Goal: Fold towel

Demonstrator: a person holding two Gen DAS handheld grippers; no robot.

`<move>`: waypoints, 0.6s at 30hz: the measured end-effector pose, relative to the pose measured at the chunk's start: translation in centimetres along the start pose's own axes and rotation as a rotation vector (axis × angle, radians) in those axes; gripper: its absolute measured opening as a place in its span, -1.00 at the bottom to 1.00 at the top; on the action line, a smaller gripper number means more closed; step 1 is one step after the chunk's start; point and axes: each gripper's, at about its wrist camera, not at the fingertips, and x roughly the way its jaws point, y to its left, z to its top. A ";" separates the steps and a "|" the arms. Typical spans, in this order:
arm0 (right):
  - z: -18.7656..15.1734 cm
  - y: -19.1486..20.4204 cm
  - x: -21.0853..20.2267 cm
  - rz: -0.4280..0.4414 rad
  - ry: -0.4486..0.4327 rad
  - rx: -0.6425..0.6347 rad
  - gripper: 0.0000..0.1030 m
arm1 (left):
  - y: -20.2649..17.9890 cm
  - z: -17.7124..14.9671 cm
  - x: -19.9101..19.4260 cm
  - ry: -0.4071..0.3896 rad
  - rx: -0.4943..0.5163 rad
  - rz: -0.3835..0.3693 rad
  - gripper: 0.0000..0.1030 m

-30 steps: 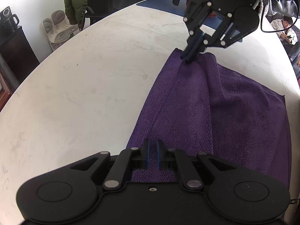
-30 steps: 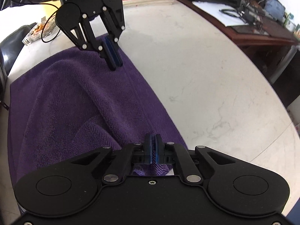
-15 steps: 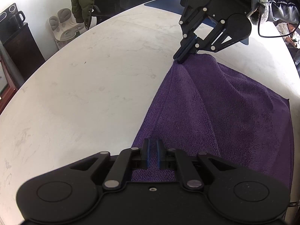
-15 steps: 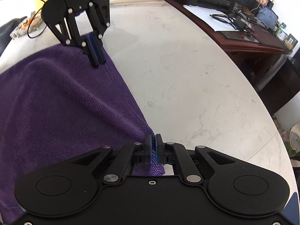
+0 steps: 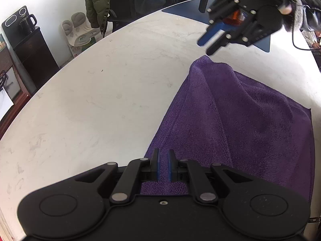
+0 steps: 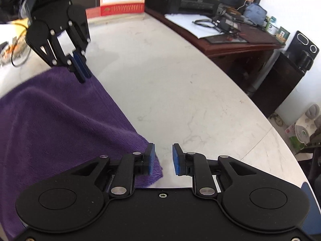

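Note:
A purple towel (image 5: 240, 120) lies folded over on the white marble table (image 5: 100, 100). My left gripper (image 5: 163, 166) is shut on the near corner of its left edge. From the right wrist view that gripper (image 6: 83, 76) pinches the far corner of the towel (image 6: 50, 130). My right gripper (image 6: 163, 159) is opening, and the towel's corner lies on the table beside its left finger, not pinched. Seen from the left wrist, the right gripper (image 5: 205, 48) hovers just above the far towel corner, apart from it.
A dark blue mat (image 5: 260, 40) lies at the table's far side. Beyond the table edge (image 6: 260, 108) stand a wooden desk (image 6: 240, 44) with a printer (image 6: 180, 2), a black dispenser (image 6: 291, 64) and a chair with coats (image 5: 112, 4).
My right gripper's jaws have parted and let go of the towel corner, which dropped onto the table; the gripper has risen clear of it. The left gripper keeps its hold.

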 end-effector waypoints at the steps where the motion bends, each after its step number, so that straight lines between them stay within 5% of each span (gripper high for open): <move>1: -0.1 0.4 -0.1 0.015 -0.004 0.008 -0.64 | -0.3 0.2 0.0 -0.004 0.005 0.000 -0.88; 18: -2.4 2.4 1.7 0.103 0.048 0.077 -0.62 | -0.7 3.4 4.1 0.036 0.135 -0.069 -0.72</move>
